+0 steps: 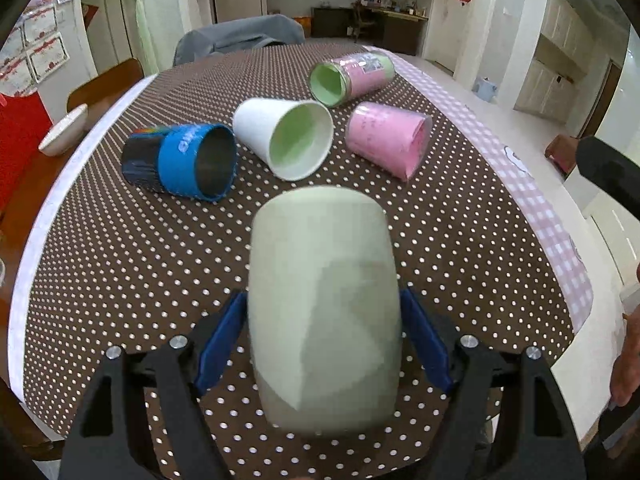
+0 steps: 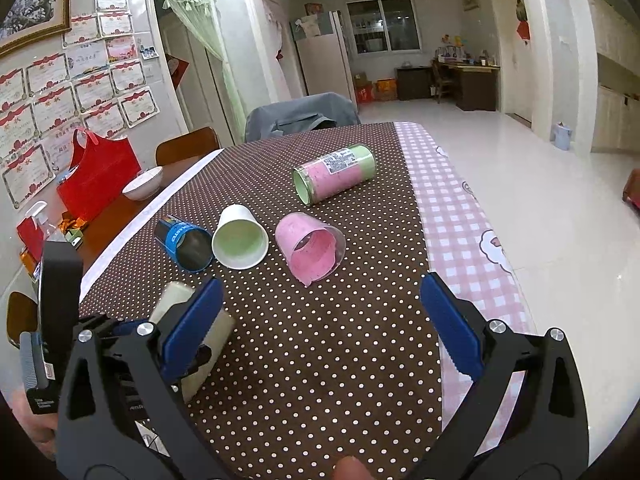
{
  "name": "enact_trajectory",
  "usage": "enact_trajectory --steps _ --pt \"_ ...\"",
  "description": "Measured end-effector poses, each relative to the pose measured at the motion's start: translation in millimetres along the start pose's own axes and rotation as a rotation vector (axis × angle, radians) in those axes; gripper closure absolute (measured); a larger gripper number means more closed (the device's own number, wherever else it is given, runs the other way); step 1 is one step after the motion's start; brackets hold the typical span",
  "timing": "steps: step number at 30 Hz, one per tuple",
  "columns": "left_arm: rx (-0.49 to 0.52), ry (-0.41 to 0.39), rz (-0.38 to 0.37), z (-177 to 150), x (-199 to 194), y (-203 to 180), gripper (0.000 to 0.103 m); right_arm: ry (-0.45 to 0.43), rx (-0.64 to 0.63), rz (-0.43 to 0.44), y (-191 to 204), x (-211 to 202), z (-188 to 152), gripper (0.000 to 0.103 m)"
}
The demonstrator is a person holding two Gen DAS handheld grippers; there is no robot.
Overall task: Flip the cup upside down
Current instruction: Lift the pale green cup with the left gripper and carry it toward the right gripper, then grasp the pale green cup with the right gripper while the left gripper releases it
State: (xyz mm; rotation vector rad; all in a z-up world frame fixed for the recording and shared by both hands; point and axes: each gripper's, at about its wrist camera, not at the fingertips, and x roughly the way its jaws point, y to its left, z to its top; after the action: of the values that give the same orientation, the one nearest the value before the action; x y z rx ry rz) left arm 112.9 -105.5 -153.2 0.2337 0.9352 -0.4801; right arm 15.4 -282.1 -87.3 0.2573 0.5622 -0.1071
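Note:
My left gripper (image 1: 323, 324) is shut on a pale green cup (image 1: 324, 304), its blue pads pressed on both sides, closed base pointing away from me, above the dotted tablecloth. The same cup (image 2: 176, 300) shows at the lower left of the right wrist view, partly hidden behind my right gripper's left finger. My right gripper (image 2: 320, 320) is open and empty over the tablecloth. Lying on their sides farther back are a blue-and-black cup (image 1: 180, 164), a white cup with a green inside (image 1: 286, 140), a pink cup (image 1: 386, 140) and a pink-and-green tumbler (image 1: 352, 76).
The brown dotted tablecloth (image 2: 304, 360) has a pink checked strip (image 2: 460, 220) along its right edge. A white bowl (image 2: 143, 184) and a red bag (image 2: 96, 180) sit on the wooden side at the left. A grey-covered chair (image 2: 300, 116) stands at the far end.

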Motion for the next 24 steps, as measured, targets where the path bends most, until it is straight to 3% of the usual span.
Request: enact_trajectory --steps 11,24 --pt "0.014 -0.068 0.027 -3 -28 2 0.023 0.006 -0.029 0.031 9 3 4 0.006" --pt "-0.014 -0.193 0.084 -9 -79 15 0.023 0.013 -0.145 0.203 38 7 19 0.006"
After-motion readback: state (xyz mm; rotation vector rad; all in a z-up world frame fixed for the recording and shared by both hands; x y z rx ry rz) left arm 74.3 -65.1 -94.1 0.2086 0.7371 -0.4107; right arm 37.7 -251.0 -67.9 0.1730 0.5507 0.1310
